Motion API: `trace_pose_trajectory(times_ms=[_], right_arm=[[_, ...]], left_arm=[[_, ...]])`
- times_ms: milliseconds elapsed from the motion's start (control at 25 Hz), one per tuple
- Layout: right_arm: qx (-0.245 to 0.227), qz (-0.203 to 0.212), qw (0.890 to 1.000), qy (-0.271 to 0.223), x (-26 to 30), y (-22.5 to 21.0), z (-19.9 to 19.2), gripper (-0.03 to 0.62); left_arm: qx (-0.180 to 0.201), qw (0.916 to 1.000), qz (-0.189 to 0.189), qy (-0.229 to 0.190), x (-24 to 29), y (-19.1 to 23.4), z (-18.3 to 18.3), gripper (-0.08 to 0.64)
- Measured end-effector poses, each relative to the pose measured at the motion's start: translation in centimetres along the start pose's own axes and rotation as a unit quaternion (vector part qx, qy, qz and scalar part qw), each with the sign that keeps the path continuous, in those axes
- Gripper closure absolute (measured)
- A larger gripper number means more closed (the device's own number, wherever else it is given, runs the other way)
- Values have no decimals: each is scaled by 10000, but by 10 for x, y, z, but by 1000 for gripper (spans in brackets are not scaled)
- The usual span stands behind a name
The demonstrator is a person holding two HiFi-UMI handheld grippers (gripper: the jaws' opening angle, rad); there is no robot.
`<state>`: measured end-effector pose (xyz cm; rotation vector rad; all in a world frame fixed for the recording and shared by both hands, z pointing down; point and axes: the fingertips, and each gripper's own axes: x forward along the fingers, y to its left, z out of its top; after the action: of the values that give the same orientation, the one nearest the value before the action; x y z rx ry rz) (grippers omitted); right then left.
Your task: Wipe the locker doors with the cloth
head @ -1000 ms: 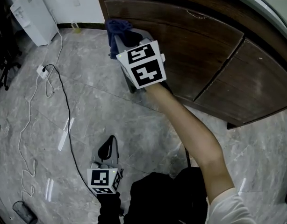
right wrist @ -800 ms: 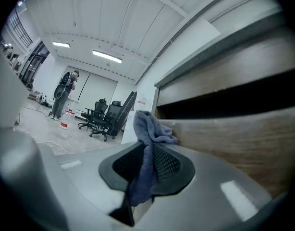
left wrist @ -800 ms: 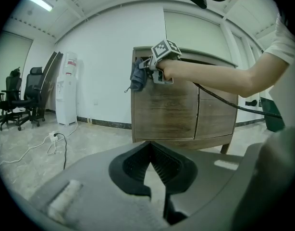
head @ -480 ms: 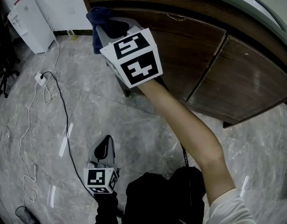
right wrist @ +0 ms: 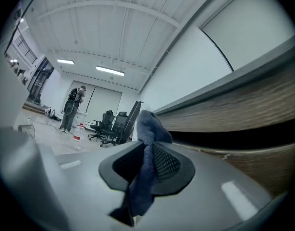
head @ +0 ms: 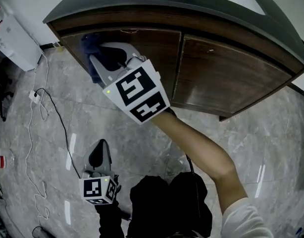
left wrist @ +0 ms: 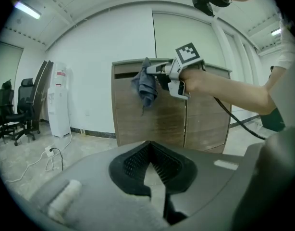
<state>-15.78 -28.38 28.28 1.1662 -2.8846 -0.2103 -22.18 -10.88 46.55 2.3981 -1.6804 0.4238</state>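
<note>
The right gripper [head: 105, 63] holds the dark blue soft cloth [head: 90, 46] tight in its jaws. The cloth is up at the top corner of the left brown wooden locker door [head: 157, 48]. I cannot tell if it touches the wood. No wet or clean marks show, so I think most of the wiping is left, and the right brown wooden door [head: 221, 78] too. The left gripper [head: 99, 155] hangs low over the grey stone floor [head: 251, 133], its jaws closed on nothing. A white plug box [head: 32, 96] and a white water machine [head: 11, 33] sit off to the side. Nothing stands in the way of the doors.
</note>
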Motion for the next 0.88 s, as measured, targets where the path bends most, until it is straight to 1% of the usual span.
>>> trace_pose_trajectory(times_ms=[120, 280, 360, 440, 560, 680, 800, 880], right_arm=[[100, -117, 9998, 108, -37, -6, 20, 531], [336, -178, 9987, 343, -86, -6, 66, 531], [482, -344, 9973, 428, -112, -7, 94, 531], [698, -635, 9942, 524, -141, -11, 125, 531], [897, -1129, 9873, 661, -184, -17, 183, 531], [1006, -1574, 9798, 717, -225, -16, 253, 532], [940, -1925, 9735, 800, -260, -11, 321, 532], [840, -2127, 9705, 768, -282, -7, 361, 534]], left_arm=[[67, 9999, -112, 88, -19, -16, 58, 558], [77, 9997, -176, 150, -46, -29, 155, 558], [85, 9996, -234, 159, -59, -33, 201, 558], [71, 9992, -343, 186, -73, -36, 244, 558], [49, 9984, -521, 212, -95, -43, 307, 558], [118, 9965, -806, 160, -124, -59, 369, 558], [219, 9927, -1186, 68, -156, -78, 429, 558], [306, 9898, -1393, 12, -174, -90, 467, 558]])
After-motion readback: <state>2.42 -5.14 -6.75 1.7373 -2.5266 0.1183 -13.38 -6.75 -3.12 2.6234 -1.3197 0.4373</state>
